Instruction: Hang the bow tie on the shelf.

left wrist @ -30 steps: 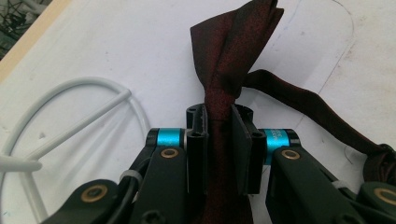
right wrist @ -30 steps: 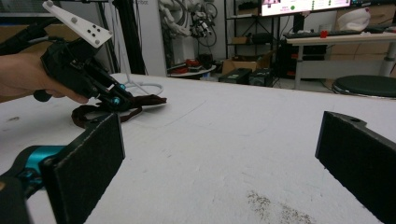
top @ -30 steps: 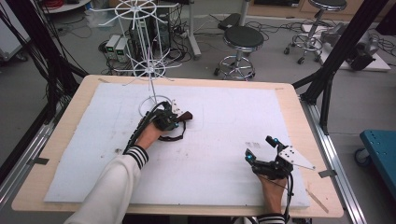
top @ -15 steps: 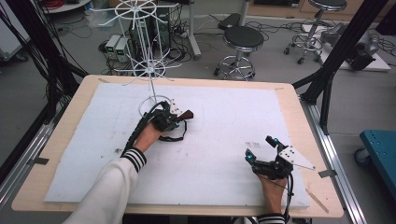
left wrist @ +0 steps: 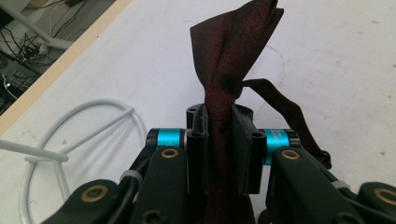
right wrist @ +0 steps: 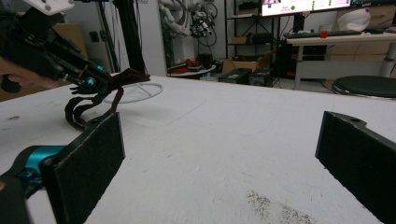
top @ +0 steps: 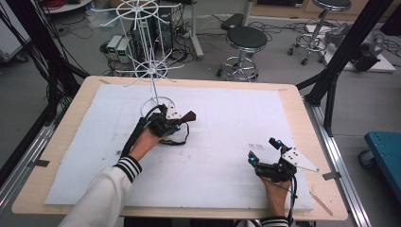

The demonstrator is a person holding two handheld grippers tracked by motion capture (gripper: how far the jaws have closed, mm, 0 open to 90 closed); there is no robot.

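My left gripper pinches the bow tie mid-fold, strap dangling at 4 o'clock, may snag the rack; right gripper gapes, idle.

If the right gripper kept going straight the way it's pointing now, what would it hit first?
Probably nothing soon. The open right gripper faces bare white table. The left gripper and its dark red bow tie sit off to one side.

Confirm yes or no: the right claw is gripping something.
No. In the right gripper view the right claw stands wide open over the bare white table, with nothing between its pads.
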